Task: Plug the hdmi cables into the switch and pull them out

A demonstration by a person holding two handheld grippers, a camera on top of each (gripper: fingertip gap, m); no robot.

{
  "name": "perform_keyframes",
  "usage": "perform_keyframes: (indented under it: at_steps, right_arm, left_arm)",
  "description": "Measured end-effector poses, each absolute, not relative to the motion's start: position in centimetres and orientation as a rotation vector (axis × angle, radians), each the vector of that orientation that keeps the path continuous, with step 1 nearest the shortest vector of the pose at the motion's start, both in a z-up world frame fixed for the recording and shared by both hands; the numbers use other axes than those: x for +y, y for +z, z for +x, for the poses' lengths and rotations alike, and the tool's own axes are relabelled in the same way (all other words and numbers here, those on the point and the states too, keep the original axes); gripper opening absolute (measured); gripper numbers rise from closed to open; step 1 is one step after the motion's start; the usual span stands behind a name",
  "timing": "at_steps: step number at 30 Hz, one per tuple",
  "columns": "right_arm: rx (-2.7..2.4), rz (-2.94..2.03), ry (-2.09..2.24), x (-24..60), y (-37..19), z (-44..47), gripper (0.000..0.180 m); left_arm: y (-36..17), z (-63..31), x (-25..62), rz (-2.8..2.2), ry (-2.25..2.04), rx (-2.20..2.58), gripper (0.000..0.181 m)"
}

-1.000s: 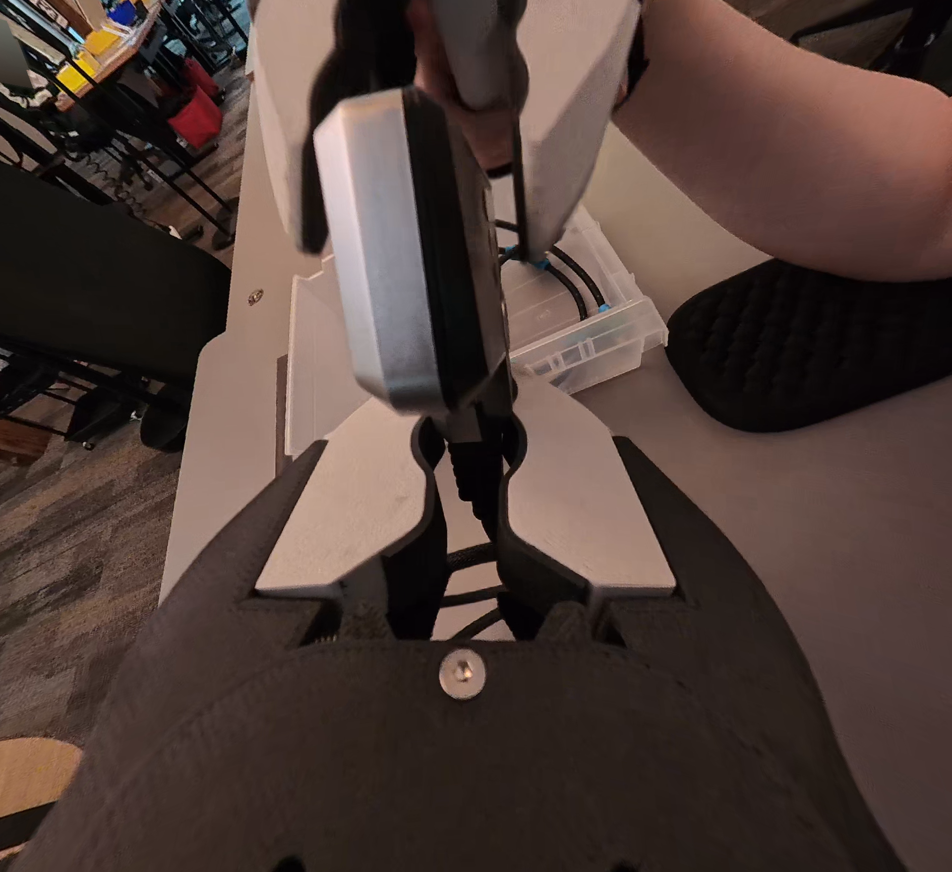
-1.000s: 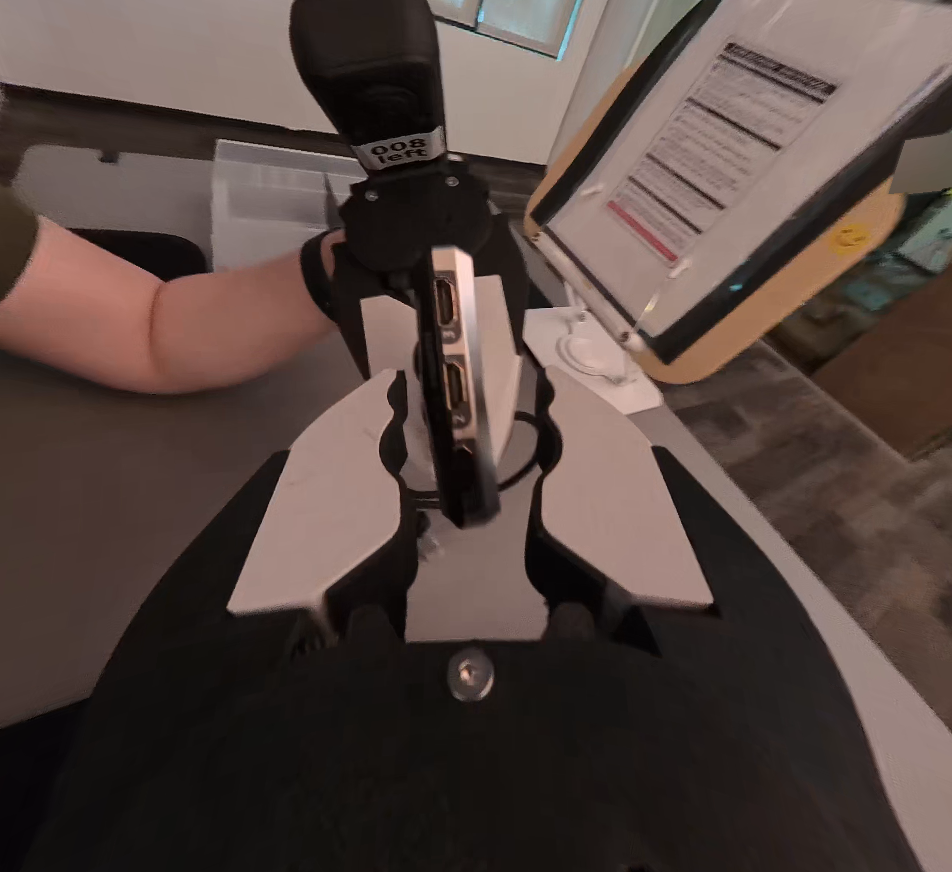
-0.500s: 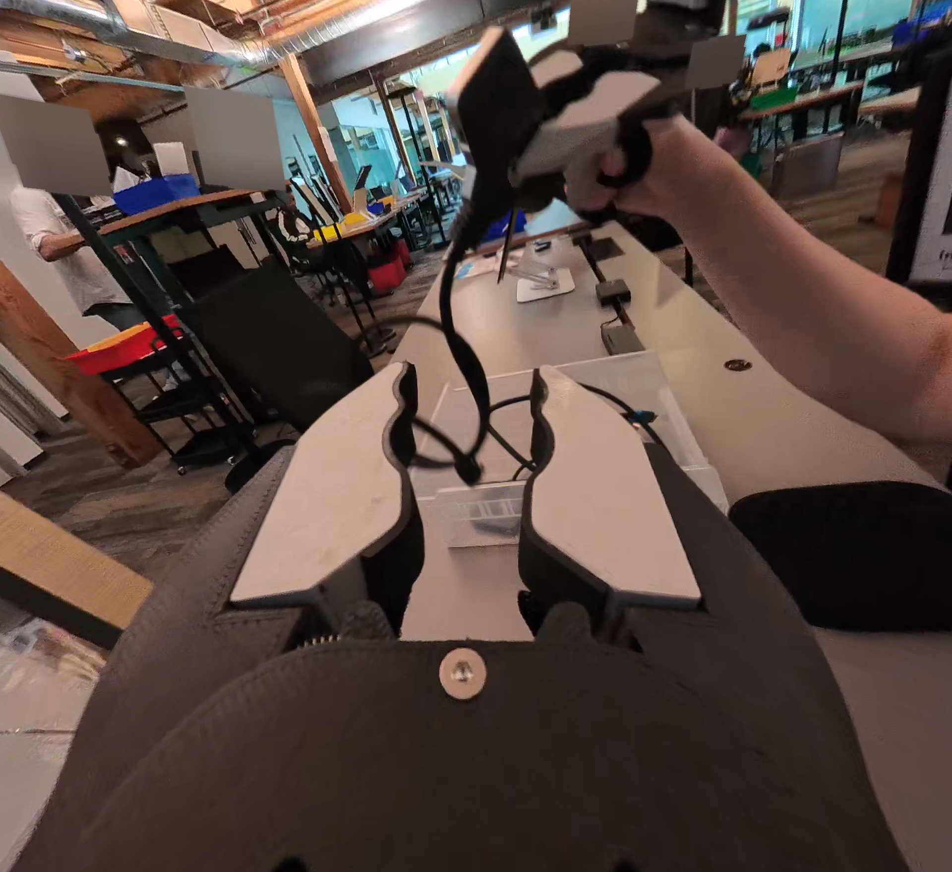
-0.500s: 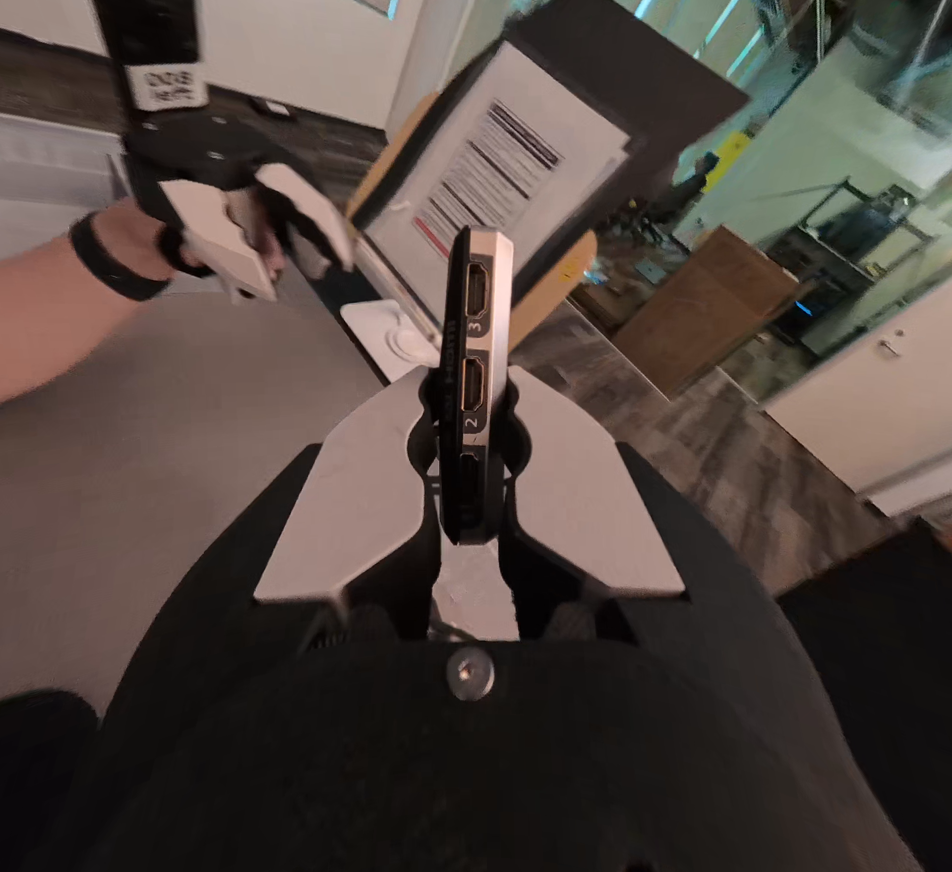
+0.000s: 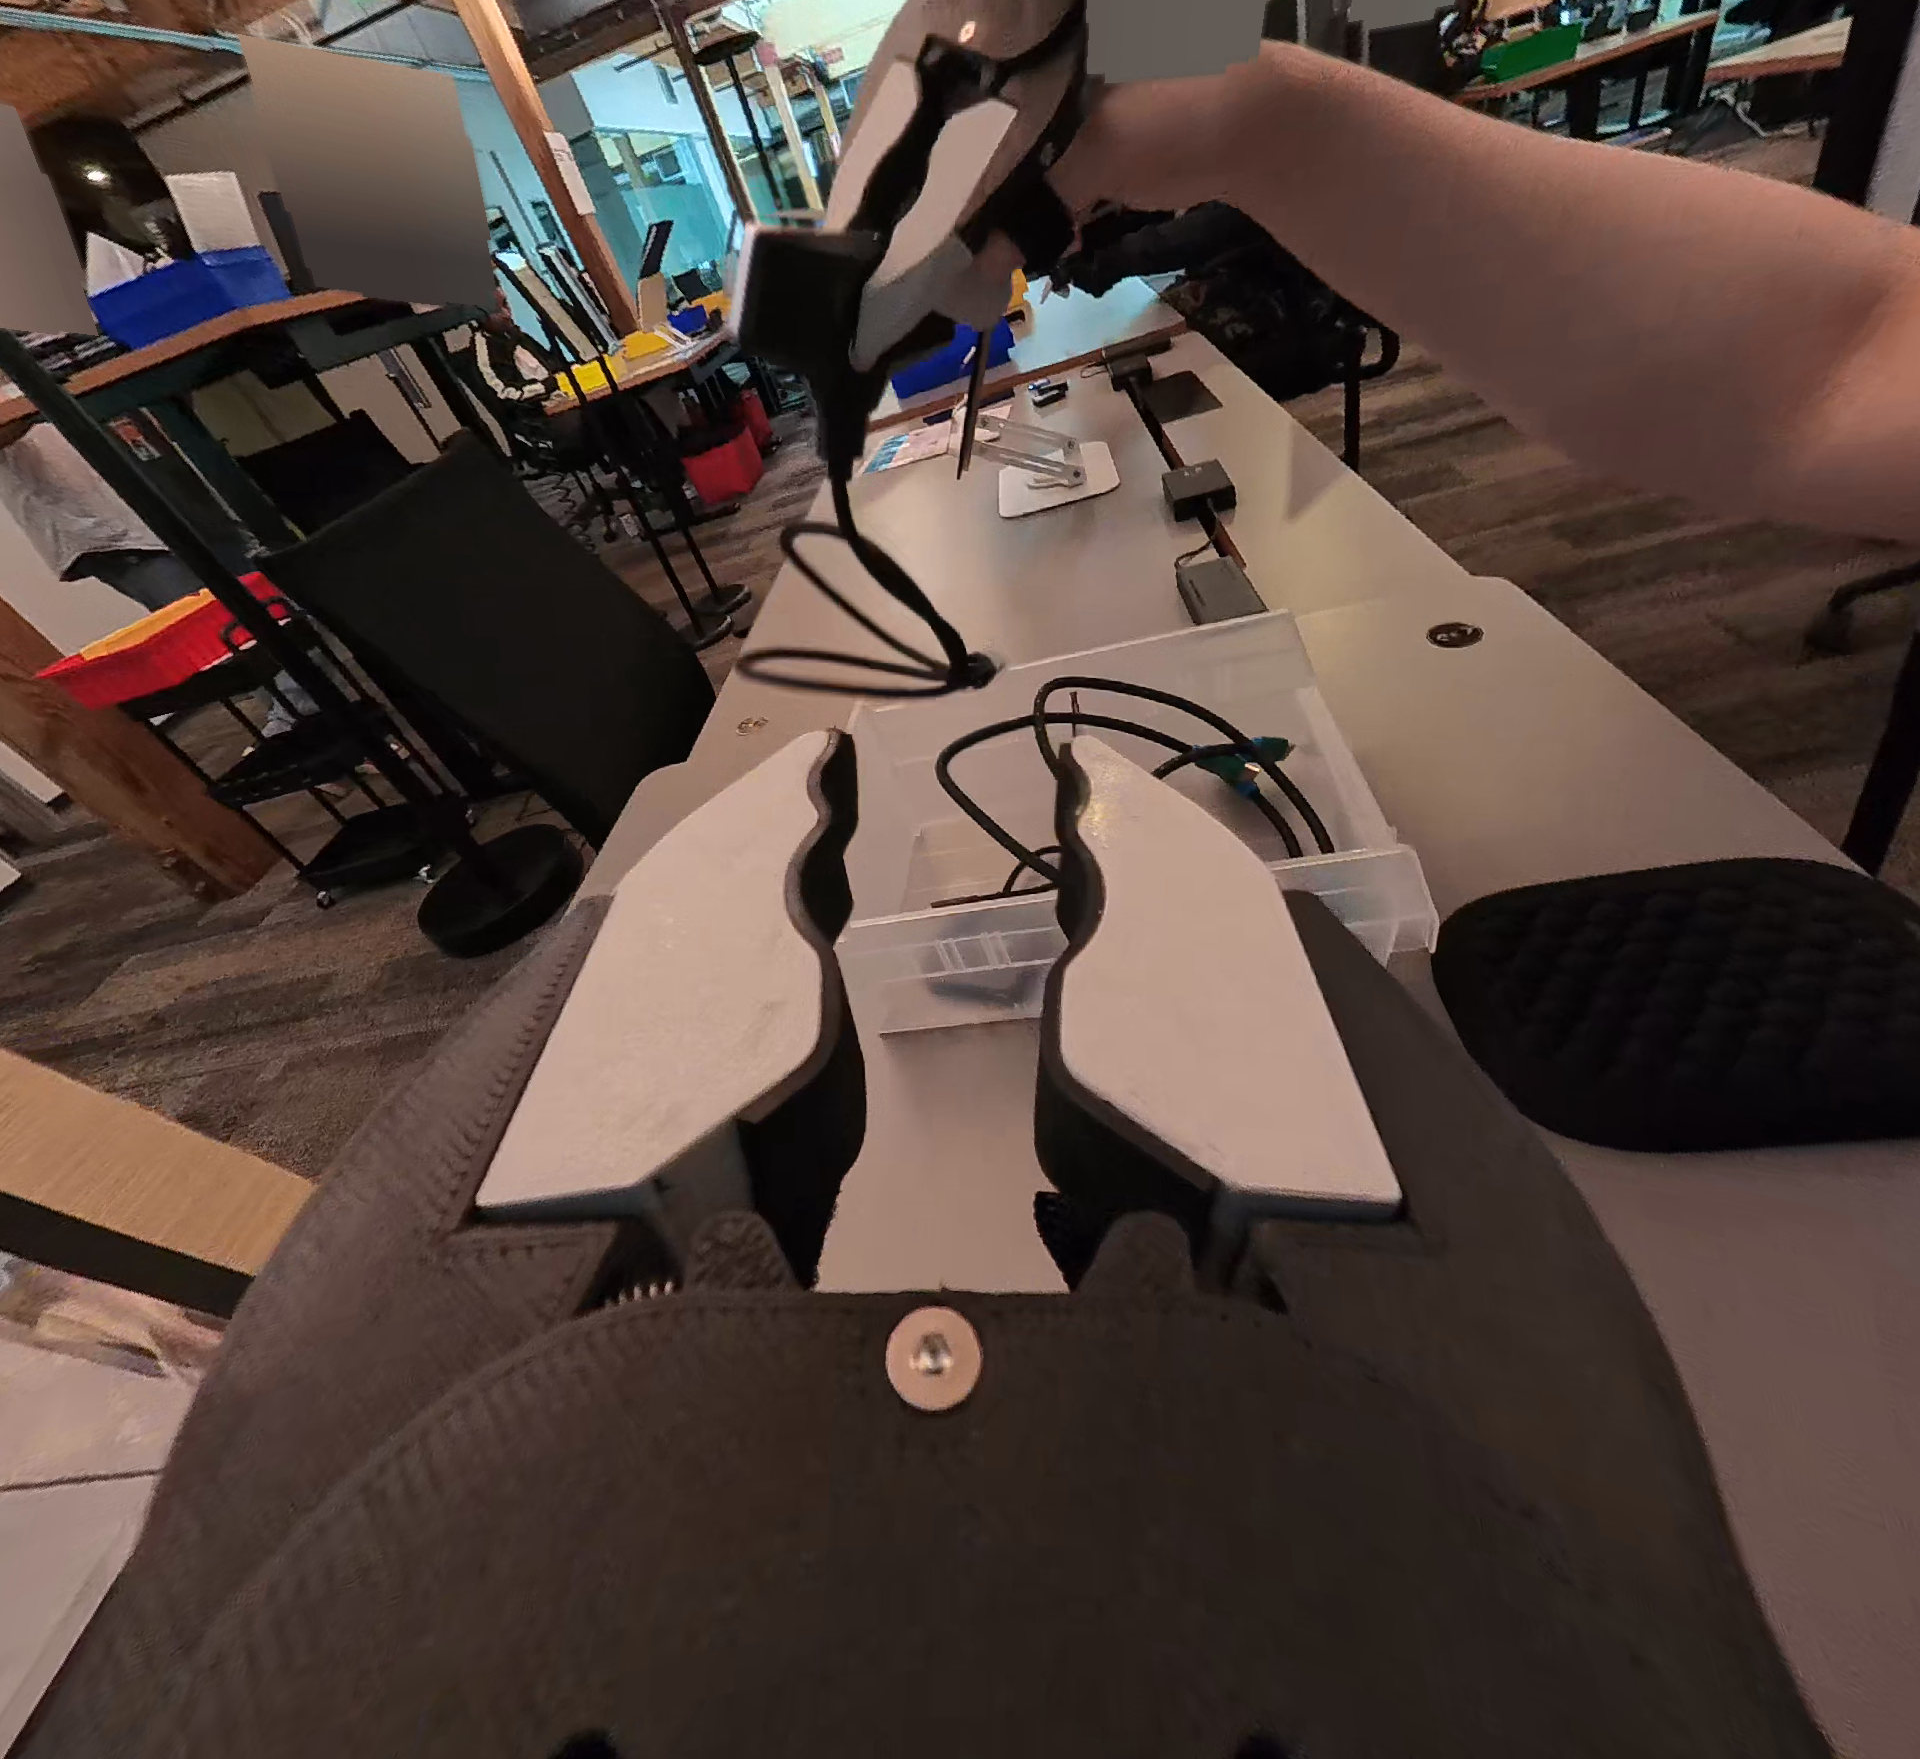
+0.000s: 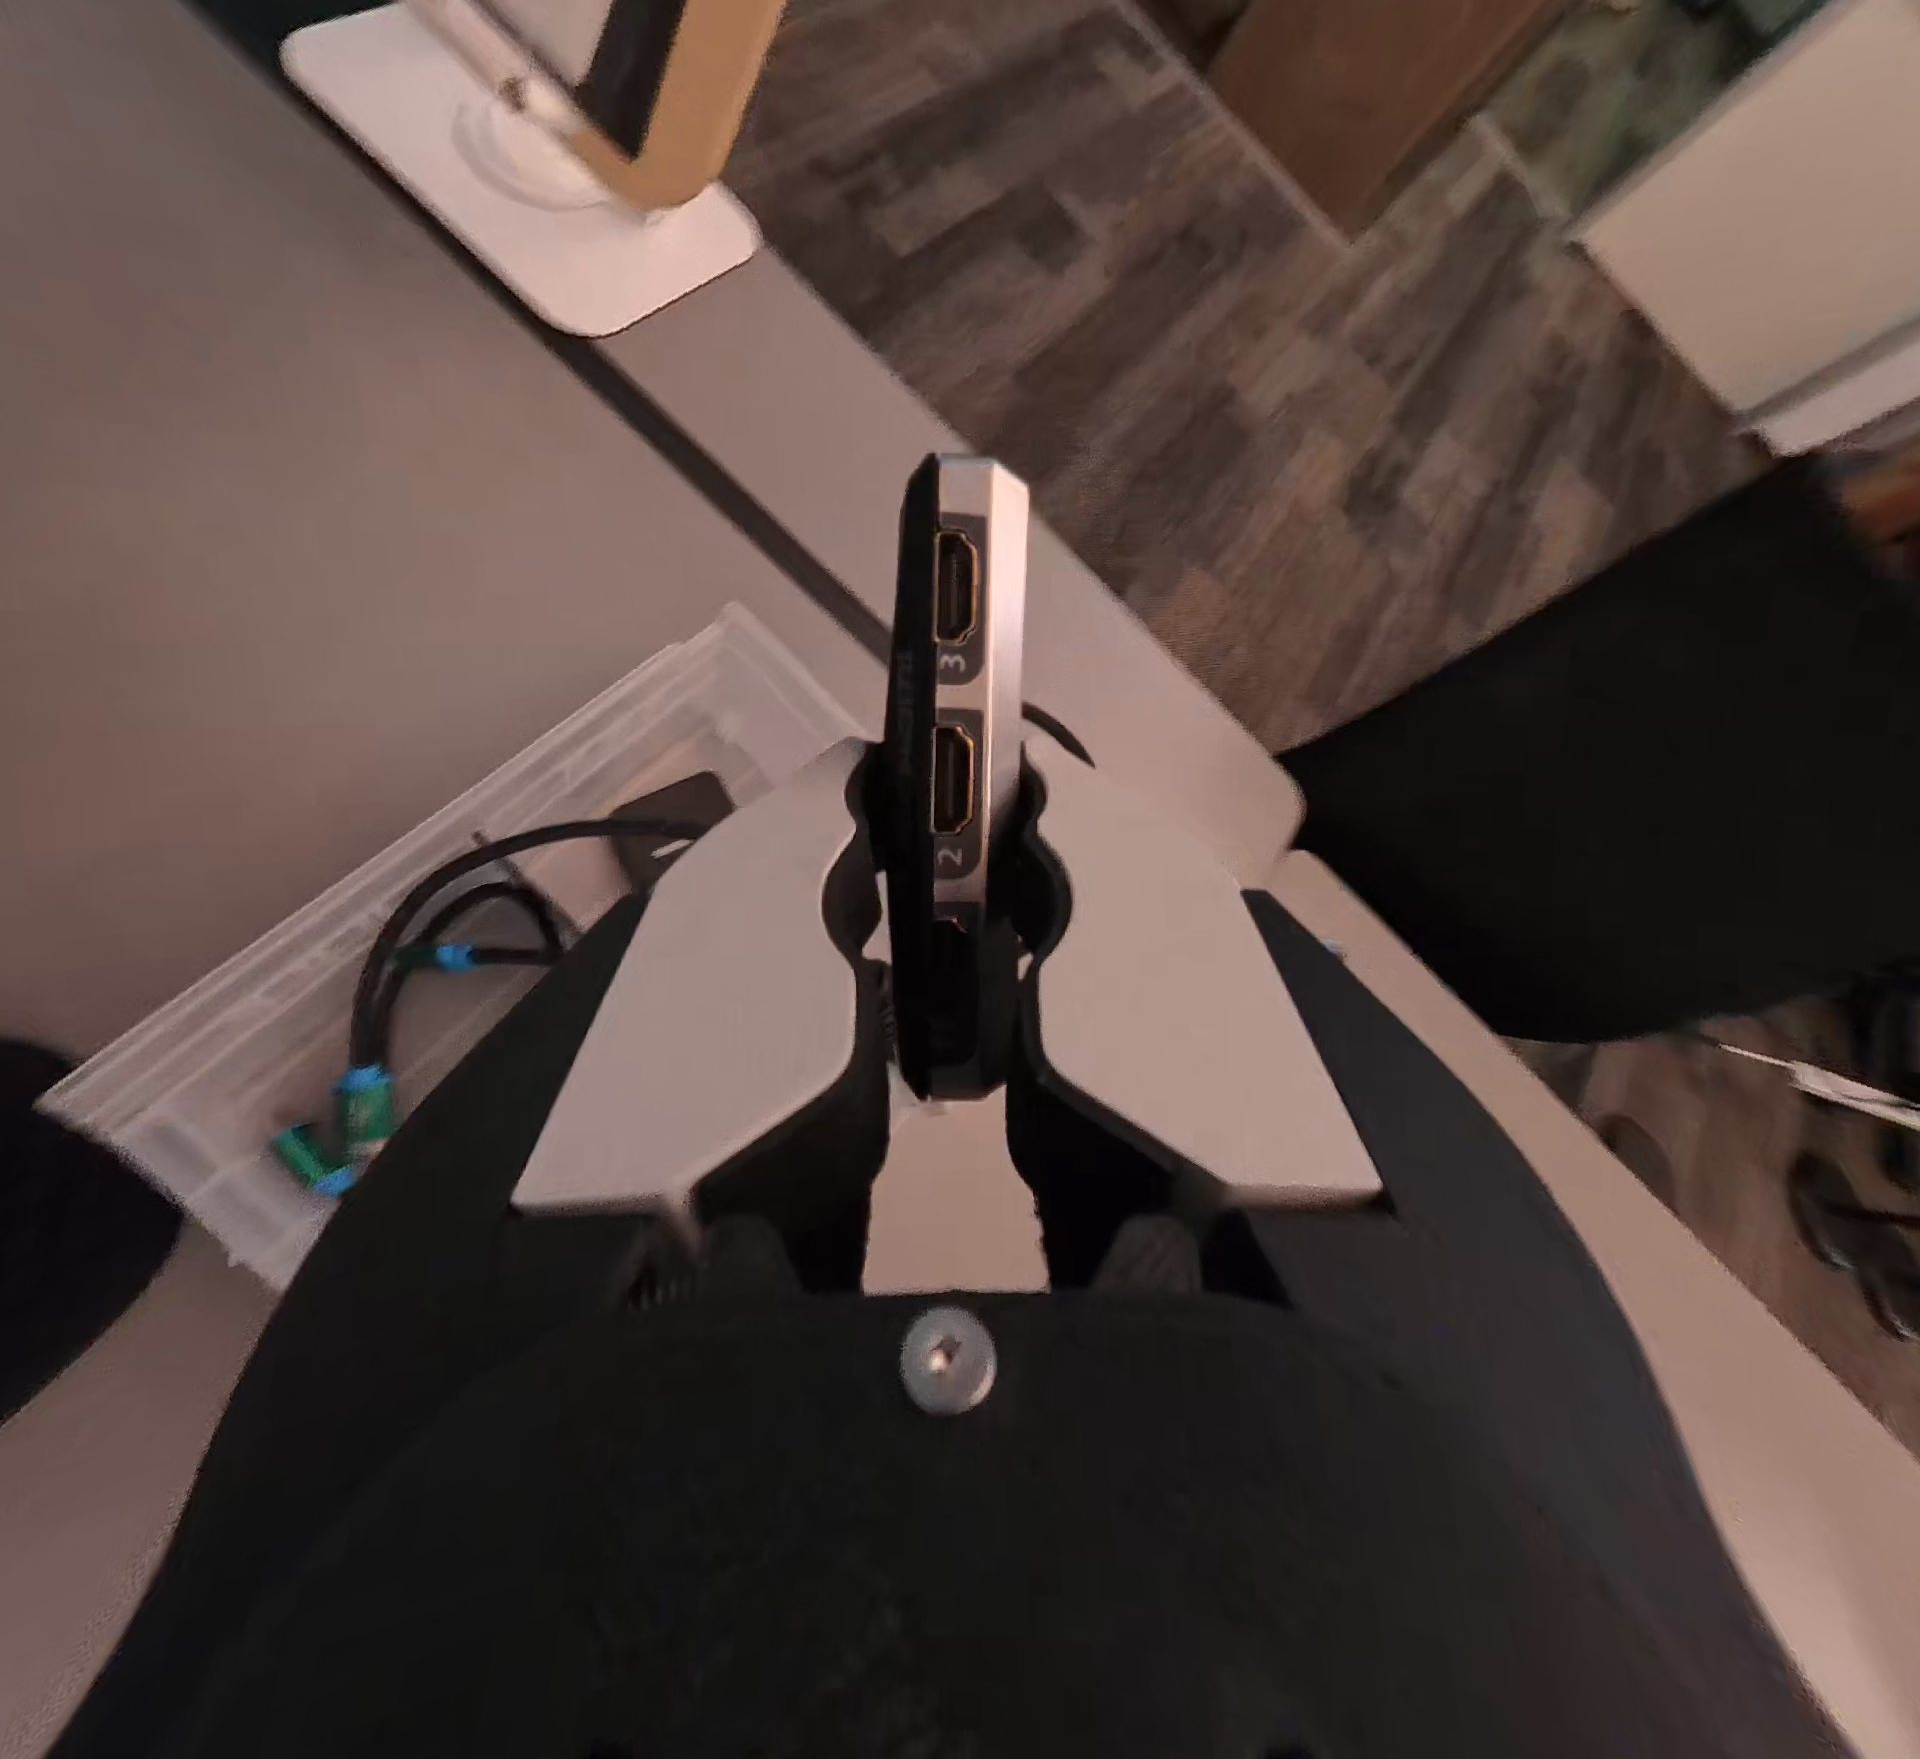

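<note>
My right gripper (image 6: pixel 945 764) is shut on the silver and black HDMI switch (image 6: pixel 961 629), held on edge with its ports facing the camera; the upper two ports are empty, the lowest sits between the fingers. In the left wrist view the right gripper (image 5: pixel 894 255) holds the switch (image 5: pixel 795 296) high above the table, its own black lead (image 5: pixel 862 608) hanging in a loop. My left gripper (image 5: pixel 956 774) is open and empty, low in front of the clear bin (image 5: pixel 1351 888). Black HDMI cables with green-blue ends (image 5: pixel 1236 764) lie in the bin (image 6: pixel 187 1117), as the right wrist view also shows (image 6: pixel 353 1117).
A black padded wrist rest (image 5: pixel 1683 1003) lies right of the bin. A tablet on a white stand (image 6: pixel 540 182) is at the table's edge. Small black boxes (image 5: pixel 1200 488) and a stand (image 5: pixel 1049 483) sit farther down the table. A black chair (image 5: pixel 468 629) stands to the left.
My left gripper opened, let go of the switch's lead and drew back low. My right gripper lifted the switch and swung it over the bin, tilting down.
</note>
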State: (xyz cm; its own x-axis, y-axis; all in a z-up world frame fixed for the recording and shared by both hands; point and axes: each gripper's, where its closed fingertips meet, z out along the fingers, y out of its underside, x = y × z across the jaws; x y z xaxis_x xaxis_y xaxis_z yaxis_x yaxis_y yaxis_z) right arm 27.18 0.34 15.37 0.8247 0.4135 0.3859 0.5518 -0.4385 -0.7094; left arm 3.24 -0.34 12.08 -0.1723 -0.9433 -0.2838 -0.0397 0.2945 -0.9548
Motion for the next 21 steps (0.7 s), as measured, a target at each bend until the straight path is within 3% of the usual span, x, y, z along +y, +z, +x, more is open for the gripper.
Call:
perform_keyframes:
  at_steps: [4,13,21]
  right_arm:
    - [-0.727,-2.179,0.053,1.0,12.9,25.6,0.023]
    - [-0.653,-2.101,-0.237,4.7,16.0,28.0,0.022]
    - [-0.681,-2.139,-0.305,2.7,14.2,27.5,0.023]
  left_arm:
    - [12.0,3.4,-0.6,-0.944,-1.082,1.512,0.036]
    - [11.9,3.3,-0.9,-0.929,-1.077,1.527,0.034]
    - [11.0,4.3,-1.3,-0.946,-1.079,1.565,0.034]
